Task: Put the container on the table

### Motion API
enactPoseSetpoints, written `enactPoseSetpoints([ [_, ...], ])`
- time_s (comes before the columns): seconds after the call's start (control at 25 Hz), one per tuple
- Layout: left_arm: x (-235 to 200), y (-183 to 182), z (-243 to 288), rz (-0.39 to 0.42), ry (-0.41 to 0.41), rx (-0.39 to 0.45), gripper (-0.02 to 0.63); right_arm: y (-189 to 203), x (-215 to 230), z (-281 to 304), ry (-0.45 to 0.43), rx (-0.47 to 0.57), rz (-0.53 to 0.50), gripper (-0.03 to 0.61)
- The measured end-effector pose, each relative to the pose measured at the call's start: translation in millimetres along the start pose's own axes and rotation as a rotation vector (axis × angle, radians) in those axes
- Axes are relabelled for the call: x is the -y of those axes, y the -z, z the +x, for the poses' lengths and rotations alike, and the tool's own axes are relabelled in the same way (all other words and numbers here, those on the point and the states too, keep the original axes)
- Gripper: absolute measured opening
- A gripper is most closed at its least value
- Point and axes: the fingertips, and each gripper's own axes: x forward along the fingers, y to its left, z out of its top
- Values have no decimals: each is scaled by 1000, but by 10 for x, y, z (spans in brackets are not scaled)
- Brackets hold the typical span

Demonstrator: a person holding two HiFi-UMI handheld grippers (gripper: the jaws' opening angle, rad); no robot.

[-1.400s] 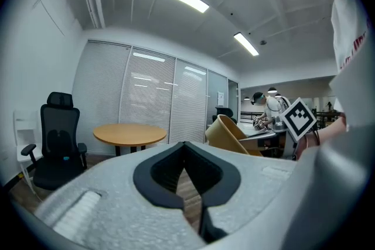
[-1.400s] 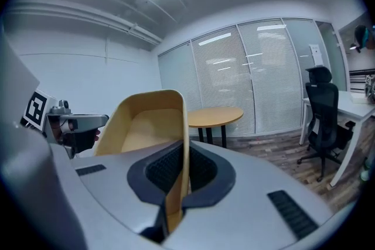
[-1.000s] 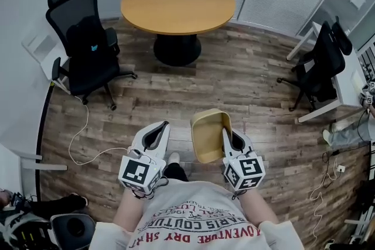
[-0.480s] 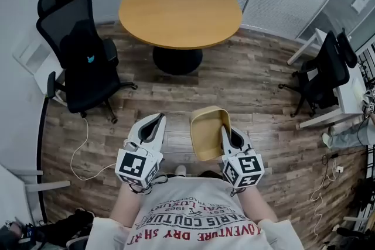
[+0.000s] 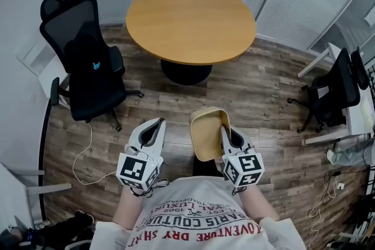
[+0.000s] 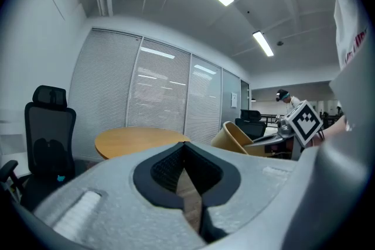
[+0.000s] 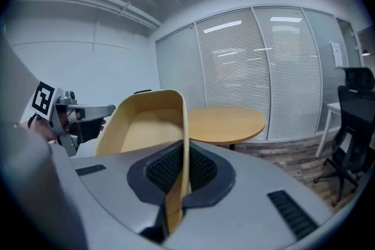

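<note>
The right gripper [image 5: 226, 135] is clamped on the tan container [image 5: 208, 133] by its rim, near the round table [image 5: 190, 20], while the left gripper [image 5: 153, 130] carries nothing, its jaws together.

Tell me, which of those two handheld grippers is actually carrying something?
The right gripper: its jaws pinch one wall of the tan container, while the left gripper, jaws closed, holds nothing.

Right hand-held gripper [image 5: 225, 133] grips container [image 5: 206, 136]; table [image 5: 190, 20] ahead.
</note>
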Motion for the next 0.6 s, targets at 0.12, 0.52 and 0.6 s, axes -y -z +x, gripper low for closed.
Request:
enactPoseSetpoints([
  [0.12, -214, -77, 304, 0, -54, -2, -3, -149, 172, 410, -47, -9, -5, 11],
  [0.52, -714, -428, 1731, -20, -172, 6, -3, -902, 1024, 1818, -177, -23, -43, 11],
  [0.6, -773, -468, 2019, -11, -181, 6, -3, -985, 1234, 2058, -188, -27, -47, 11],
])
